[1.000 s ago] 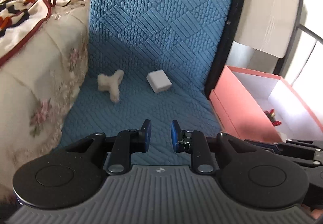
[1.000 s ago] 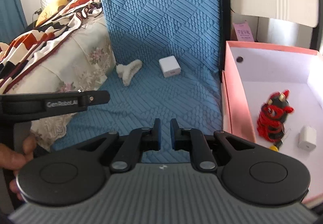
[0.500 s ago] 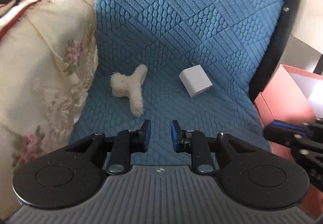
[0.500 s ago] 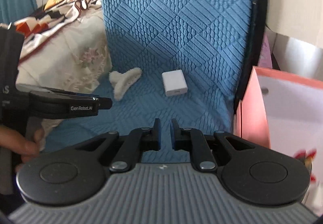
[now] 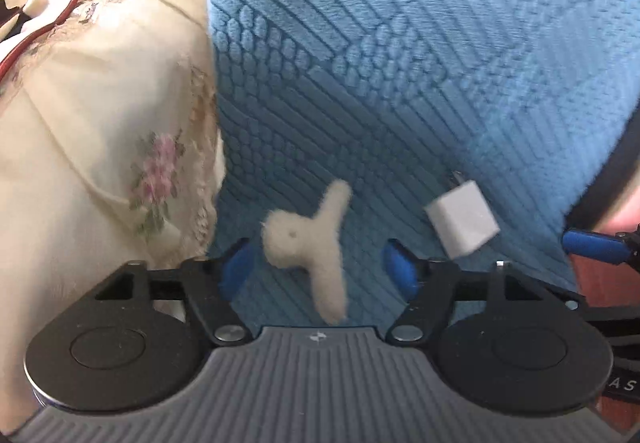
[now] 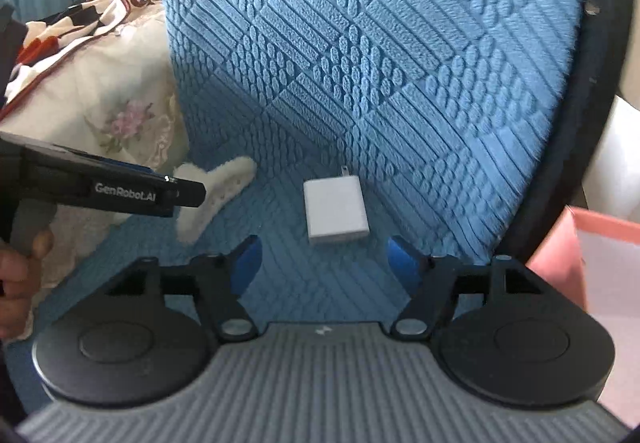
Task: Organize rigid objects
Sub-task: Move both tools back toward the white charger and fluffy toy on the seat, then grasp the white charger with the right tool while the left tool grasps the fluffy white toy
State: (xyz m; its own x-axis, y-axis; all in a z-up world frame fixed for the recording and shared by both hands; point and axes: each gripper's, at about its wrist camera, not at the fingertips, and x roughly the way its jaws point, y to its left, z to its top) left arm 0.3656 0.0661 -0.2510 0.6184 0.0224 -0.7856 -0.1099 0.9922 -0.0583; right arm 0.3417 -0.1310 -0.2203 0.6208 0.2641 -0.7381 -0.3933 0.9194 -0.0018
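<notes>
Both my tools have spread wide since a moment ago: my left tool point(image 5: 320, 267) brackets the fuzzy white clip point(image 5: 308, 243), my right tool point(image 6: 322, 257) faces the white charger point(image 6: 335, 211). Both lie on the blue quilted chair seat point(image 6: 328, 283), a floral bedspread point(image 5: 100, 163) alongside and a pink box point(image 6: 592, 259) at right.

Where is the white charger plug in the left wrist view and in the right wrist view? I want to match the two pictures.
Left wrist view: the white charger plug lies right of centre on the blue quilted seat cover, to the right of the fluffy white hair clip.
Right wrist view: the plug lies near the centre, just beyond the open right gripper.
Shared landmark: the fluffy white hair clip, left of the plug in both views.
</notes>
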